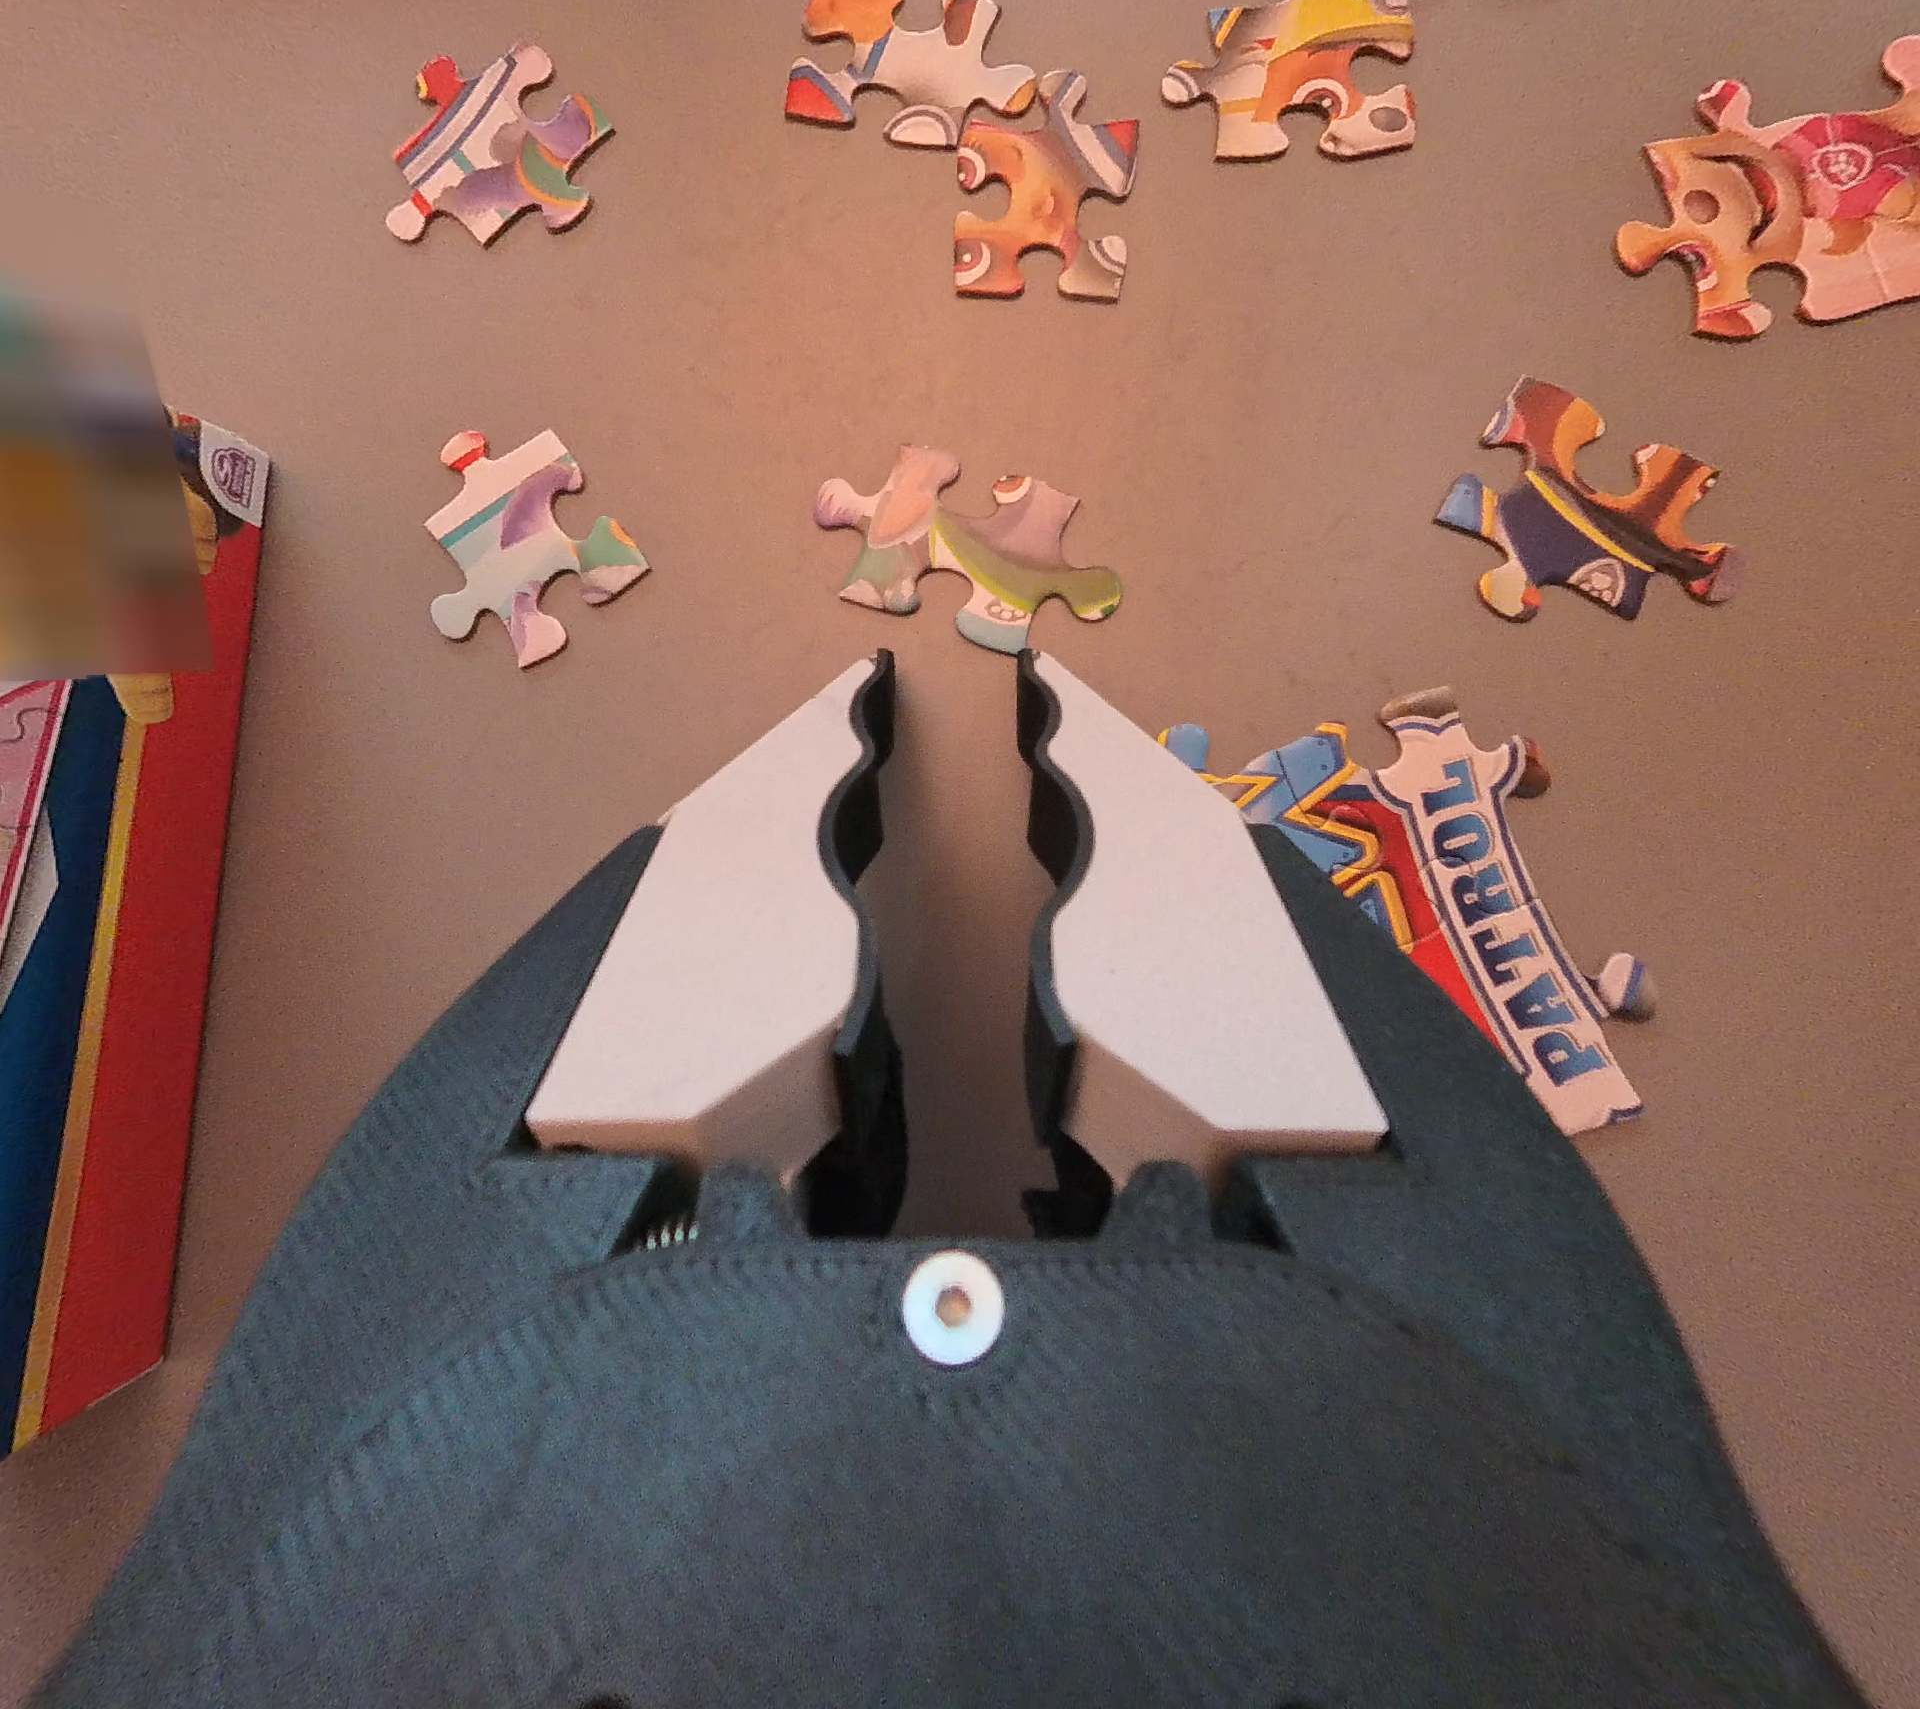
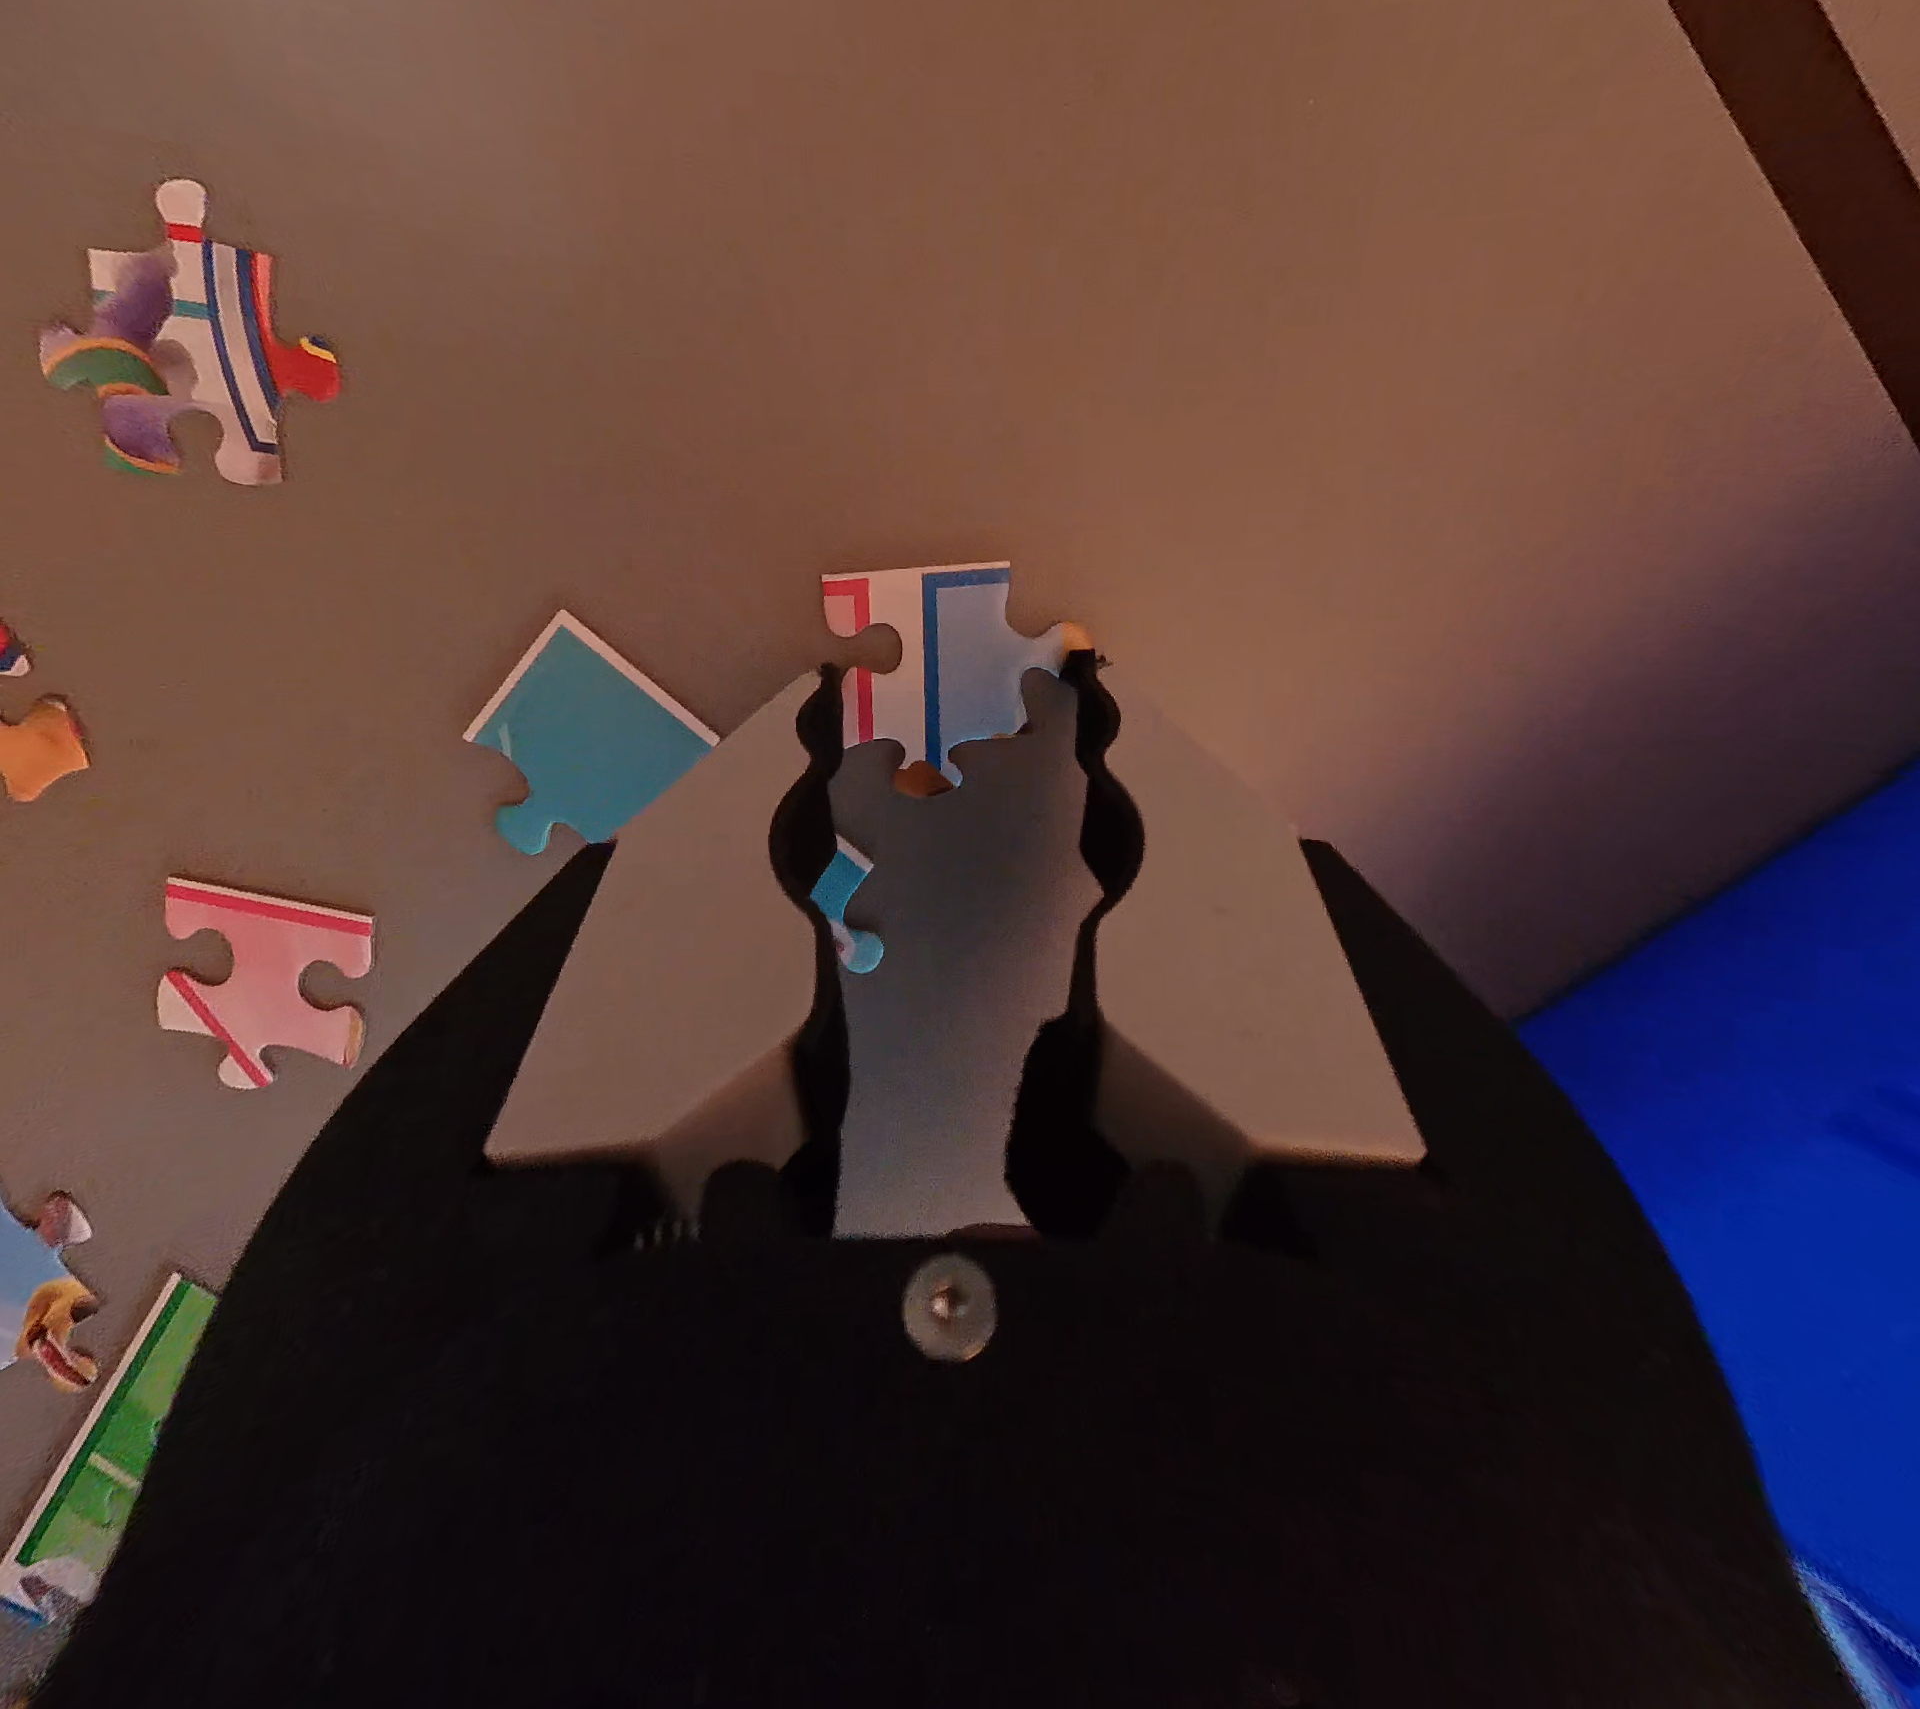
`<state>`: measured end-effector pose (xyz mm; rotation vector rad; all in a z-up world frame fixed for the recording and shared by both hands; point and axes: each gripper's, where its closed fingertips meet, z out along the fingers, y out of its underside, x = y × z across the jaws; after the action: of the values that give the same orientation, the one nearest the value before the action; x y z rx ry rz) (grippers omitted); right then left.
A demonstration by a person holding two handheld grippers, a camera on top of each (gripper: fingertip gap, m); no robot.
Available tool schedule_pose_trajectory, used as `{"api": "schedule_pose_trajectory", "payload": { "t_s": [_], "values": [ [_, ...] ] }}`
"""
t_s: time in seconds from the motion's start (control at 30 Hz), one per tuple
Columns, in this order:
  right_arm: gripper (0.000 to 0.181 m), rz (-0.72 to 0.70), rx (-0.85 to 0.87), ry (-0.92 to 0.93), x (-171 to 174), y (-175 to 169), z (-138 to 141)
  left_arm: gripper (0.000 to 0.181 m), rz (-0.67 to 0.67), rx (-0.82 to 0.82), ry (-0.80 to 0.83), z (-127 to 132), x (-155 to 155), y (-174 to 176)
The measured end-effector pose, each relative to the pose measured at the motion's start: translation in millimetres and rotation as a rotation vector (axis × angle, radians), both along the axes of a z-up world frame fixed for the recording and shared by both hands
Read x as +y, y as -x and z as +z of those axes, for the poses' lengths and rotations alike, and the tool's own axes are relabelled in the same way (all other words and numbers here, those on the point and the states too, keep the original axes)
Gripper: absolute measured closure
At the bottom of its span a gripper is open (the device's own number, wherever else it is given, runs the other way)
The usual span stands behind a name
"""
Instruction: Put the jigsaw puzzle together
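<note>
- Two grippers are over a brown tabletop (image 1: 727,329) strewn with loose jigsaw pieces; none that I can see are joined into a finished picture yet, so I judge the task is at an early stage.
- Right gripper (image 2: 951,672): its jaws are parted around a white piece with red and blue stripes (image 2: 935,672). One fingertip is at the piece's left notch, the other at its right tab. Whether it is already pinched, I cannot tell.
- That striped piece lies at 12 o'clock from the right gripper, straight edge farthest away, stripes along the fingers' line.
- A teal corner piece (image 2: 582,740) lies just beside, at 10 o'clock.
- Left gripper (image 1: 956,667) is empty, jaws slightly apart; a grey-green piece (image 1: 966,547) lies just ahead at 12 o'clock, long axis crosswise.
- The right gripper is nearer its target.
</note>
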<state>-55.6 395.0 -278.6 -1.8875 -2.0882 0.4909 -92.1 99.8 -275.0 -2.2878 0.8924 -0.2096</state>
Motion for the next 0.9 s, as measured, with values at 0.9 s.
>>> {"api": "schedule_pose_trajectory", "payload": {
  "t_s": [0.9],
  "values": [
    [0.129,0.115,-0.001,-0.136,-152.2,-181.2,61.8,0.139,0.043,0.004,-0.069,20.2,2.6,7.2]
  ]
}}
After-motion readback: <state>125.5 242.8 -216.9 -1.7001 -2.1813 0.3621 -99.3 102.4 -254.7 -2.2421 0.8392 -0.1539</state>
